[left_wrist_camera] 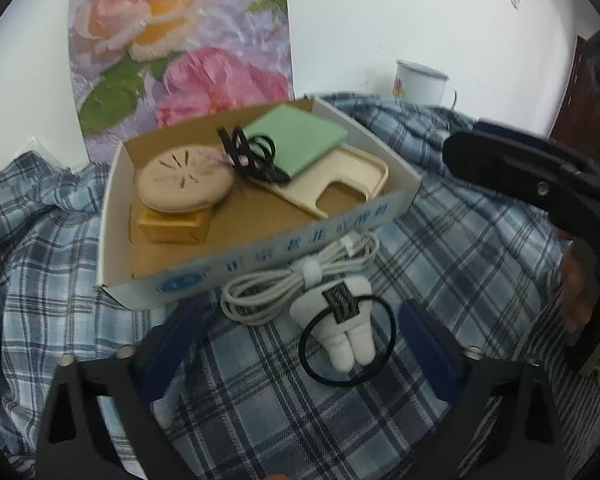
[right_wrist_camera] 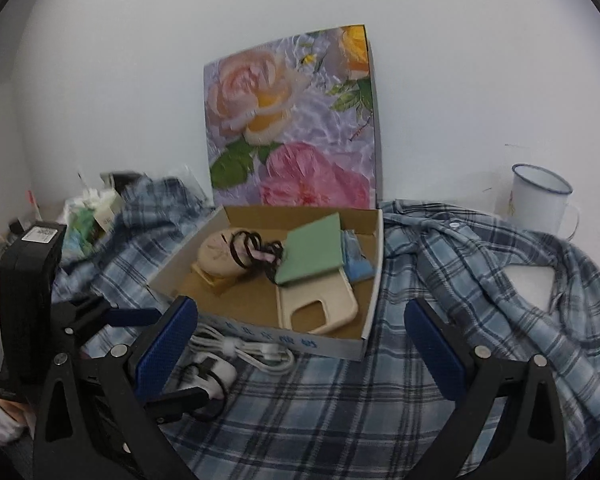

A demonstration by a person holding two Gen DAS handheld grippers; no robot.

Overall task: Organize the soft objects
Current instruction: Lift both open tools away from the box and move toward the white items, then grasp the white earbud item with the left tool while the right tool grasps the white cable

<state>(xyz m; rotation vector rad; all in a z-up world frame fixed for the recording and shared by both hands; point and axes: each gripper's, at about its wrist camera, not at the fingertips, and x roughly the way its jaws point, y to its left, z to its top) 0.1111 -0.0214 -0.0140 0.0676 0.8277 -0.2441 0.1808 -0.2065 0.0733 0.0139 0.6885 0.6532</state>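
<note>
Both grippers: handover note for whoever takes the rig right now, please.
Left gripper: open, empty, poised around the white plush toy with the black hair tie looped on it.
Right gripper: open, empty, in front of the cardboard box.
Outside the box, on the plaid shirt: plush toy, hair tie, and coiled white cable against the box's front wall.
Already in the box: round beige puff, green pad, beige phone case, dark hair ties.
Left to do: likely grasp the plush toy and tie, box them; then the cable.
</note>
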